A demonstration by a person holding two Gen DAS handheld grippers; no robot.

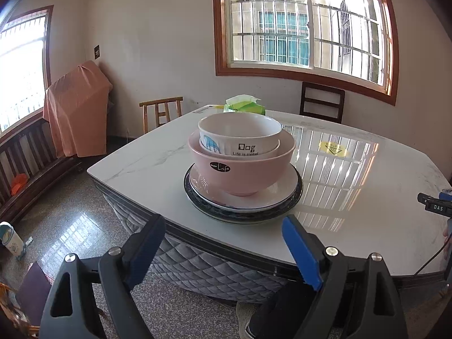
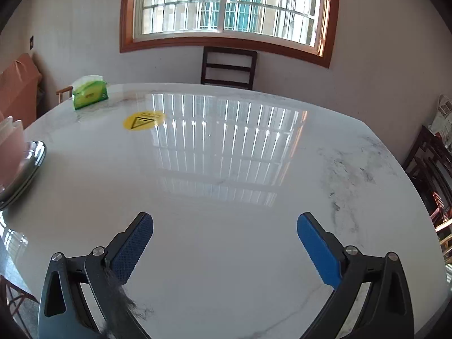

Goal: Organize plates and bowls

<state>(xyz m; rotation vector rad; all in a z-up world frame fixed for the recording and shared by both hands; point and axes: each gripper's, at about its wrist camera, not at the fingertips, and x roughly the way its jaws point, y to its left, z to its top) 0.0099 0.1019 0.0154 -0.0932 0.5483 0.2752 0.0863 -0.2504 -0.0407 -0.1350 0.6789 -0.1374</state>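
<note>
In the left wrist view a white bowl with a blue elephant and "Dog" print sits nested in a pink bowl. The pink bowl stands on a white plate, which lies on a dark-rimmed plate, near the table's front edge. My left gripper is open and empty, held off the table edge in front of the stack. My right gripper is open and empty above bare tabletop. The stack shows at the far left of the right wrist view: pink bowl, plate rim.
A white marble table carries a green tissue pack at the back, also in the right wrist view, and a yellow sticker. Chairs stand around it. The right gripper's tip shows at the right edge.
</note>
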